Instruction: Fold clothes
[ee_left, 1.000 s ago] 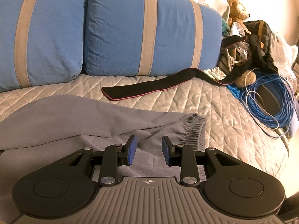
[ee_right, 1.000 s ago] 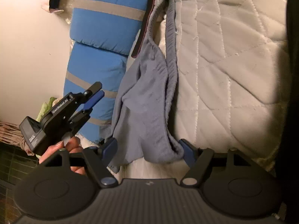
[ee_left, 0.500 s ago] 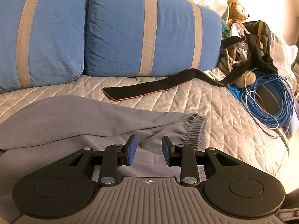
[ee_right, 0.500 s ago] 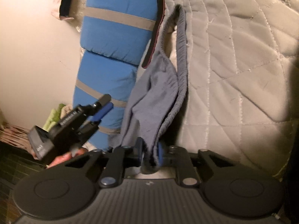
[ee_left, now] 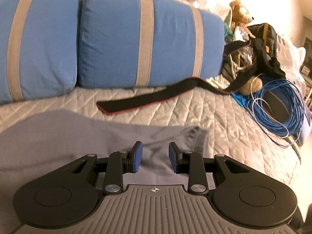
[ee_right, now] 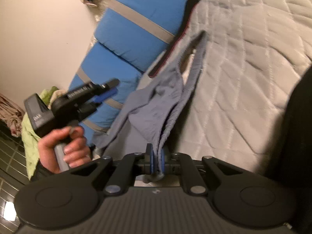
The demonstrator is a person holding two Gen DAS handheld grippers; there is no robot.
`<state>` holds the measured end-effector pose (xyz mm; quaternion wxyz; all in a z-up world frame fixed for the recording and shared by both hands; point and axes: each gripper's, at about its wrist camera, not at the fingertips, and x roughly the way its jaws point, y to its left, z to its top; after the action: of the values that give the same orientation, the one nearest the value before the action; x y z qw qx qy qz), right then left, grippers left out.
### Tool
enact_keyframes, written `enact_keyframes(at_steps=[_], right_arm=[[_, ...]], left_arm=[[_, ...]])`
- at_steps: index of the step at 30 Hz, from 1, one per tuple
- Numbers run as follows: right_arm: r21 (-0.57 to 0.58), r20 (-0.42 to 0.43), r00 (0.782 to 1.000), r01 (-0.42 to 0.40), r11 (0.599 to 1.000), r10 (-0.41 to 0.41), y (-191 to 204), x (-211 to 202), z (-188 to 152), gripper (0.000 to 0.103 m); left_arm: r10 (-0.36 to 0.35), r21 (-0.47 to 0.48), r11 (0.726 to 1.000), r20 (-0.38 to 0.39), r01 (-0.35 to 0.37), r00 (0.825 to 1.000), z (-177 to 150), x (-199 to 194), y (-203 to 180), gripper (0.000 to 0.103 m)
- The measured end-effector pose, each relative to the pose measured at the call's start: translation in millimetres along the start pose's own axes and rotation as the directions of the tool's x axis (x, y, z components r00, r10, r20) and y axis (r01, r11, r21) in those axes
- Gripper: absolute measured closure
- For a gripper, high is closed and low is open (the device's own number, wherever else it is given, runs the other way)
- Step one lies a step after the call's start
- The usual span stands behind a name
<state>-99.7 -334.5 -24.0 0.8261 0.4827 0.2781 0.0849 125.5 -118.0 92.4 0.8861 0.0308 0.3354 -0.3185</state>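
Since half a second ago right gripper (ee_right: 156, 159), clamped on the waistband of the grey pants (ee_right: 156, 109), has lifted it off the quilt (ee_right: 243, 68). Left gripper (ee_left: 155, 156) hovers wide over the cloth. No fold visible yet, though blur obscures detail.
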Motion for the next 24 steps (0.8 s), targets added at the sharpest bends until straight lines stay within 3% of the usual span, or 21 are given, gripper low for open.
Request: enact_keyframes(at_steps=[4, 9, 11, 15, 21, 24], right_arm=[[-0.043, 0.012, 1.0, 0.01, 0.999, -0.009, 0.5, -8.6, -1.5, 0.095], [-0.147, 0.028, 0.999, 0.039, 0.988, -0.035, 5.3, -19.2, -4.9, 0.095], [-0.14, 0.018, 0.999, 0.036, 0.99, -0.033, 2.7, -18.8, -3.3, 0.095], [-0.131, 0.003, 1.0, 0.026, 0.991, -0.026, -1.7, -20.9, -2.9, 0.095], [-0.13, -0.01, 1.0, 0.022, 0.991, -0.024, -2.3, -16.1, -2.3, 0.095], [-0.124, -0.014, 1.0, 0.017, 0.992, -0.019, -3.9, -12.1, -0.4, 0.095]], left_arm=[[-0.026, 0.049, 0.998, 0.024, 0.025, 0.999, 2.3, 2.3, -9.4, 0.074], [-0.028, 0.182, 0.983, 0.017, 0.025, 0.999, 1.5, 14.9, -35.1, 0.074], [-0.037, 0.229, 0.973, 0.012, 0.033, 0.999, 2.2, 23.5, -47.4, 0.068], [-0.069, 0.329, 0.941, -0.052, 0.083, 0.996, 3.0, 56.6, -77.0, 0.062], [-0.077, 0.372, 0.919, -0.156, 0.131, 0.985, 5.2, 111.7, -109.2, 0.062], [-0.024, 0.414, 0.904, -0.202, 0.107, 0.979, 8.6, 134.7, -121.1, 0.062]])
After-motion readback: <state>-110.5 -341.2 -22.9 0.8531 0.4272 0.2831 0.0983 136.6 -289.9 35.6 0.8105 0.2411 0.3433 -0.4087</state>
